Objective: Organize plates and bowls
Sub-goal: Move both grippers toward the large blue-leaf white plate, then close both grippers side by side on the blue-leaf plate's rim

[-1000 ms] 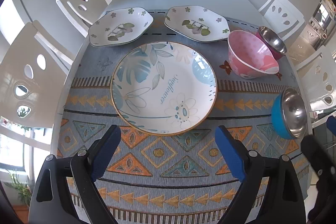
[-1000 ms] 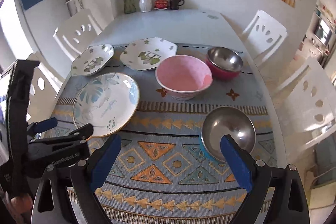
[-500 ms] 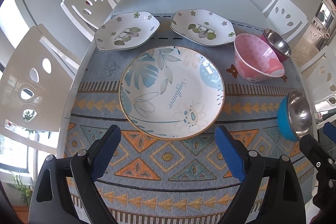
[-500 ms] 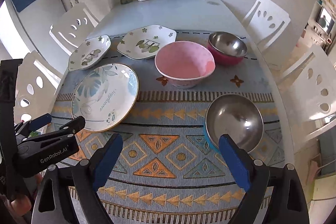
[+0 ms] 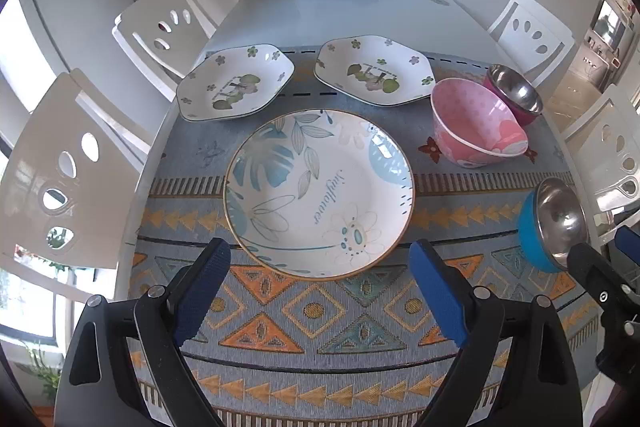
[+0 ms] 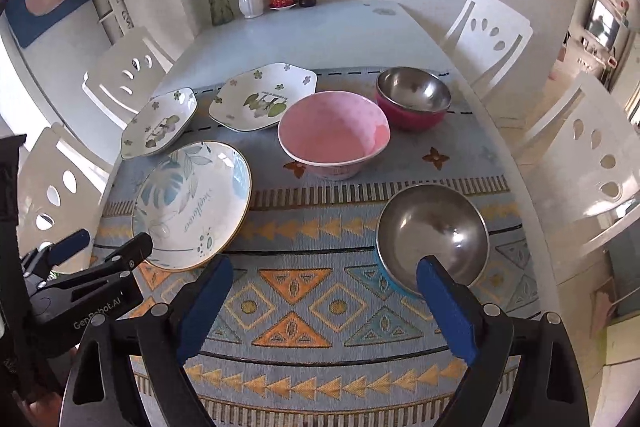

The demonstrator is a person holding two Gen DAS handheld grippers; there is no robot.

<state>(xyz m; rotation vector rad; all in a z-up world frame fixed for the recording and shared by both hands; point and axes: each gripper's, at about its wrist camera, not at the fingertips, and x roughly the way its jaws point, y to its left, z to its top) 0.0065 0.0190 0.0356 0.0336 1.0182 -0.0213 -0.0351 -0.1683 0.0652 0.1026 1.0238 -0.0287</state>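
The left gripper [image 5: 320, 291] is wide apart and holds nothing. It hangs just in front of the big round plate [image 5: 320, 195] with blue leaves. The right gripper [image 6: 324, 307] is wide too, and empty. Its right finger sits in front of the blue steel bowl [image 6: 432, 231]. Farther back on the patterned mat [image 6: 320, 307] are the pink bowl [image 6: 334, 133], the red steel bowl [image 6: 414, 99] and two flowered plates [image 6: 264, 97], [image 6: 160, 123].

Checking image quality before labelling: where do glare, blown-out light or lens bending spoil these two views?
Left wrist view: window at the left edge is blown out; the blue-sided steel bowl is stretched by the fisheye lens. Right wrist view: that steel bowl shows soft reflections; chairs curve at the rim; focus is sharp.
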